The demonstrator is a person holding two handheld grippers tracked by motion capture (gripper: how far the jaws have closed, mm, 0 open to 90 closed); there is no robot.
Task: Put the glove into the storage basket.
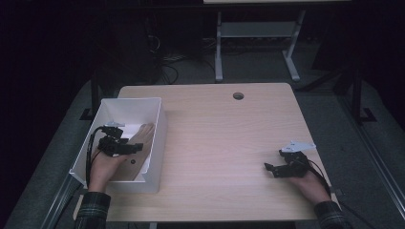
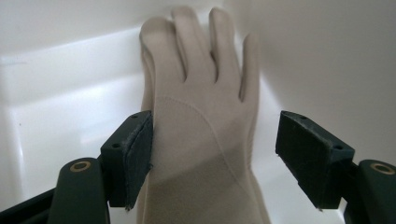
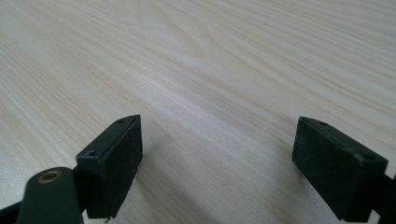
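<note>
1. The work in hand looks like putting a beige glove [image 1: 141, 143] into the white bin [image 1: 157, 125] at the left of the high view. The glove lies flat on the bin's floor, its finger end toward the far wall and its cuff toward the person.
2. The left gripper [image 1: 136, 147] hangs inside the bin above the glove. In the left gripper view its fingers [image 2: 133, 149] stand wide apart, with the glove [image 2: 201, 121] between them: the left pad sits at the glove's edge, the right pad is clear of it, and neither presses. I judge the glove released.
3. The right gripper [image 1: 268, 168] rests on the table [image 1: 224, 138] at the lower right of the high view, well apart from the bin. Its fingers [image 3: 116, 154] are open with nothing but bare wood between them.
4. Judged from this, the placing is done; what seems left is lifting the left gripper out of the bin.
5. Count: one glove, one bin, two grippers, one table. A round hole [image 1: 238, 96] shows near the table's far edge. I see no second glove on the table, and the bin's near corner is hidden by its wall.
</note>
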